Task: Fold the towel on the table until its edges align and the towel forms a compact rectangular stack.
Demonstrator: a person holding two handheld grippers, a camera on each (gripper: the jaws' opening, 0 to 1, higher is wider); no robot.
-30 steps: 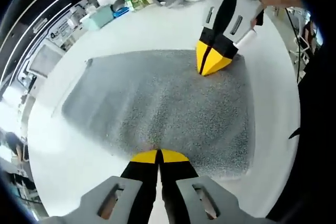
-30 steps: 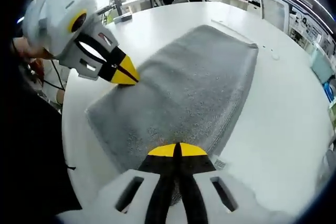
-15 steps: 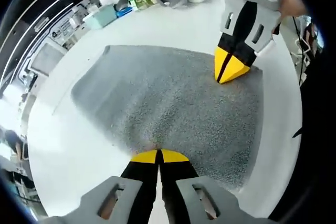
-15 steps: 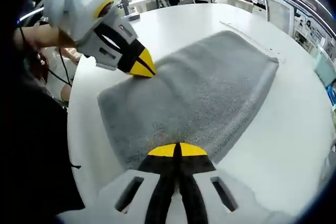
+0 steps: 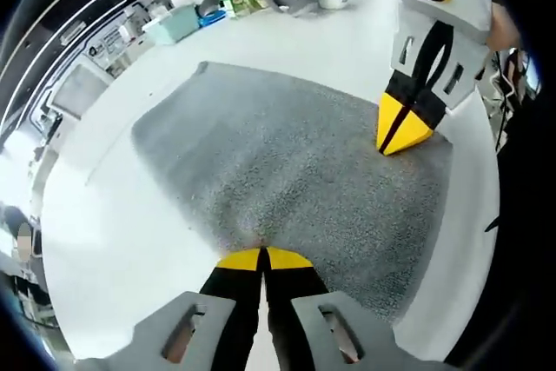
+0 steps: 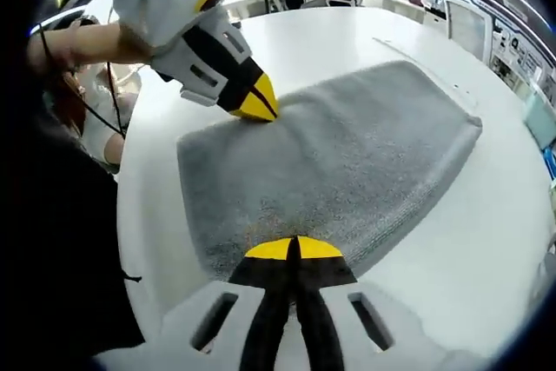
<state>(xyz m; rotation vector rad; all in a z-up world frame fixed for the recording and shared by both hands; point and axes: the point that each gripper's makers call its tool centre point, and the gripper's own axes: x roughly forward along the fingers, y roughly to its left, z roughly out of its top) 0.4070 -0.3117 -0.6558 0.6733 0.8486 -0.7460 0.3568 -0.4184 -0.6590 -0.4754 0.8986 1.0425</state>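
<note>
Towel (image 5: 287, 162) grey nubby terry cloth, matt; table (image 5: 122, 232) smooth white w/ slight sheen

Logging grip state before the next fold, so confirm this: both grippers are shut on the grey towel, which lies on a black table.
Wrong on the table: it is white, not black, as the left gripper view shows. The rest holds: the left gripper and the right gripper are each shut on the grey towel.

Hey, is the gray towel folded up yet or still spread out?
Mostly spread: the gray towel lies flat as one broad sheet on the white table. Whether it is already doubled once cannot be told. Both tongs are shut on its near edge.
</note>
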